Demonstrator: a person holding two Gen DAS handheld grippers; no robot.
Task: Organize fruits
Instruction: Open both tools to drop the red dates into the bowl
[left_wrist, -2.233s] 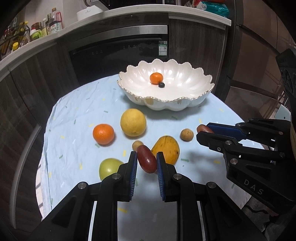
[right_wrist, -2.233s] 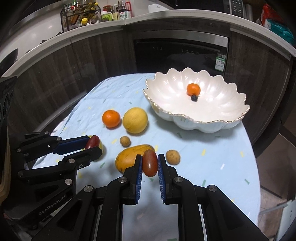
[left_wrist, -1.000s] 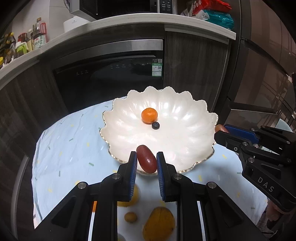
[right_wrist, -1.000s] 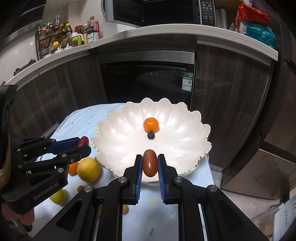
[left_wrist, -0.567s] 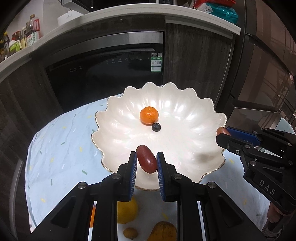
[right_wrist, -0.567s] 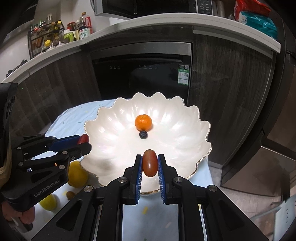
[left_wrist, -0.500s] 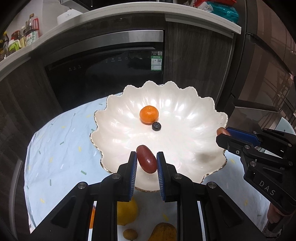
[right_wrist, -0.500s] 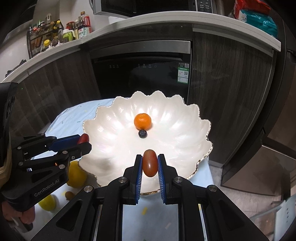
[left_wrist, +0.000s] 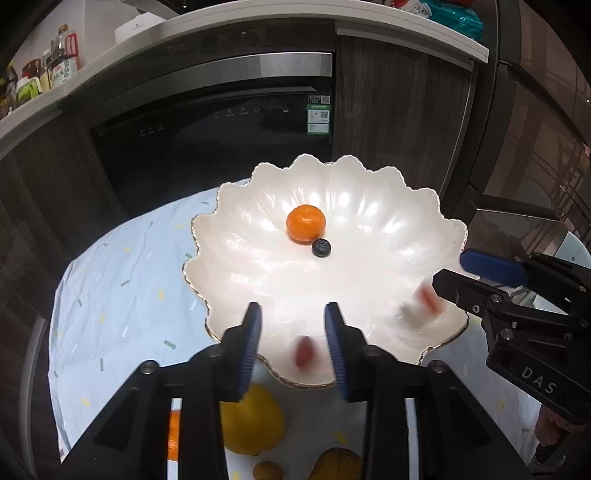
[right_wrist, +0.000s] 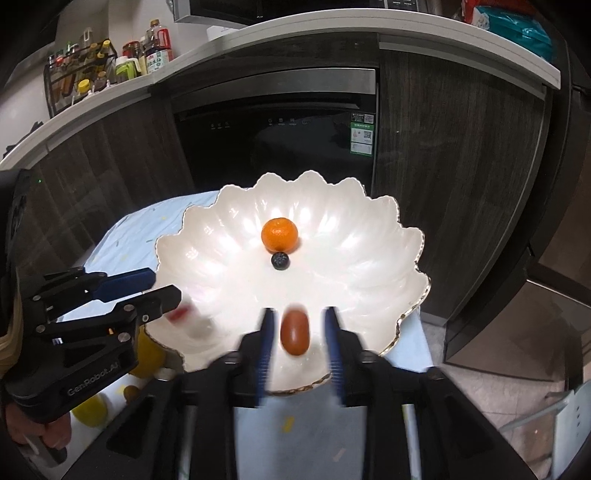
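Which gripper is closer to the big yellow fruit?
Left. The left gripper sits just above the yellow fruit; the right gripper is farther along the bowl. Both jaws are opening, a red fruit between each.

Left gripper (left_wrist: 291, 332): black angular frame, blue ribbed pads, silver screws; "GenRobot.AI" lettered white on its side.
Right gripper (right_wrist: 297, 332): same black build, blue pads, silver screws; "DAS" lettered at 4 o'clock in left view.

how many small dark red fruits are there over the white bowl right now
2. One red fruit falls, blurred, between the opening fingers of the left gripper; the other drops free between the opening fingers of the right gripper, both above the bowl near its front rim.
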